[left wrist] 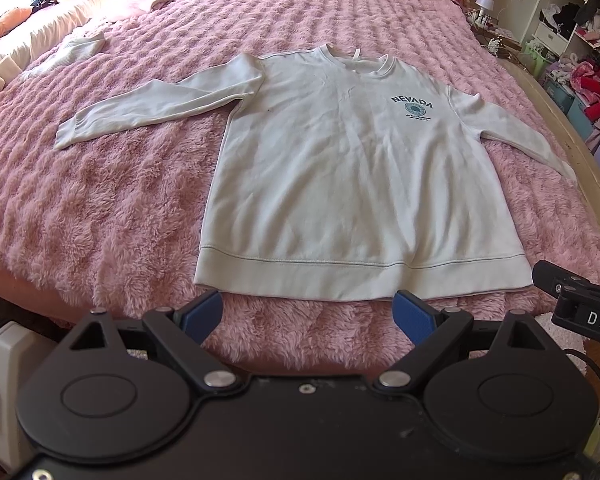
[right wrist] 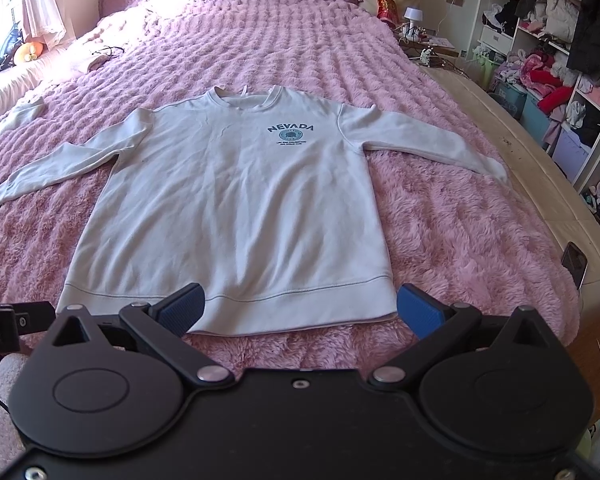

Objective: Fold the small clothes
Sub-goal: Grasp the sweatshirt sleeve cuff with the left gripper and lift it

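left gripper (left wrist: 308,316): jaws spread wide, holding nothing; blue pads hang just short of the hem, over bare blanket at 6 o'clock of the garment.
right gripper (right wrist: 300,310): likewise splayed and empty; its left pad overlaps the hem band in its own view, but I cannot tell whether it touches cloth or only floats above it.
gripper spacing: the right tool's black body shows at 3 o'clock in the left wrist view, so the two sit side by side at the near edge of the bed.
risk, pile: the pink blanket (left wrist: 100,208) is long and fluffy. A pad dipping for the hem could pinch fur along with cloth, and the lift would drag the blanket.
risk, layers: the hem is double, front and back. A shallow nip may take only the top layer and the body would balloon instead of folding.
risk, sleeve: the sleeve at 3 o'clock reaches toward the bed's wooden edge (right wrist: 512,148); a careless sweep could push its cuff over the side.
risk, symmetry: the grippers stand close together, not at opposite hem corners, so a fold begun here would likely skew.
sweatshirt (left wrist: 340,168): off-white, long-sleeved, lying face up and flat in the middle of the bed, collar at 12 o'clock, hem nearest the tools.
print: dark "NEVADA" lettering with a round emblem on the chest, toward 1 o'clock.
sleeves: both spread outward and angled down, at 9 and 3 o'clock.
surface: soft creases, ribbed hem and cuffs, no fold made yet.
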`<act>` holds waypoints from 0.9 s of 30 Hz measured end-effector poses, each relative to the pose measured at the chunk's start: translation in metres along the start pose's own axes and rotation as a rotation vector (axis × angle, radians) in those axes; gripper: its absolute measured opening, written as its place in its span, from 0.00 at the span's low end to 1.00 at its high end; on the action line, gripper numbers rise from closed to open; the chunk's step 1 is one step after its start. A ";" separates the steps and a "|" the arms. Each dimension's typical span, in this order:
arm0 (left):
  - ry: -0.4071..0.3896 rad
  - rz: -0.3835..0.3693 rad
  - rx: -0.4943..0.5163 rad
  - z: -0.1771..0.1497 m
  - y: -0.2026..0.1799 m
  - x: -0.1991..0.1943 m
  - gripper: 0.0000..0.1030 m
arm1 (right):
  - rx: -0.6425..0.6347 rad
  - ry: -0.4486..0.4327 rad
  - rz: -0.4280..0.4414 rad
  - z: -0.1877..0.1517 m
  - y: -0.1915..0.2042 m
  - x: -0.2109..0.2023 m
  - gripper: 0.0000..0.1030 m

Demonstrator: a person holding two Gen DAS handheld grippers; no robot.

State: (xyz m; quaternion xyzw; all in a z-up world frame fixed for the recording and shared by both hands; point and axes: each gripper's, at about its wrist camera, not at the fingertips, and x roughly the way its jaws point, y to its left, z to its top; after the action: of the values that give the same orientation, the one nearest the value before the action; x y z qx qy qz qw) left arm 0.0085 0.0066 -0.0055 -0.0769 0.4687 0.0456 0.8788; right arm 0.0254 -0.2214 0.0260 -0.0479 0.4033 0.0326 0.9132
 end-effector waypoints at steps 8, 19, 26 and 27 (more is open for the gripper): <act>-0.016 -0.148 -0.132 0.008 0.029 0.014 0.92 | -0.032 -0.029 -0.005 0.008 0.006 0.013 1.00; -0.165 -0.207 -0.520 0.072 0.158 0.072 0.91 | -0.050 -0.240 0.042 0.081 0.020 0.067 1.00; -0.269 -0.091 -0.675 0.129 0.269 0.135 0.87 | 0.013 -0.137 0.130 0.113 0.038 0.154 1.00; -0.291 -0.075 -0.698 0.135 0.284 0.144 0.87 | 0.012 -0.156 0.127 0.114 0.042 0.162 1.00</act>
State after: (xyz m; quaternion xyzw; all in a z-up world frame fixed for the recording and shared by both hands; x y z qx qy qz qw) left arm 0.1556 0.3108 -0.0770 -0.3816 0.2922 0.1810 0.8580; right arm 0.2143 -0.1631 -0.0201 -0.0143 0.3335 0.0917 0.9382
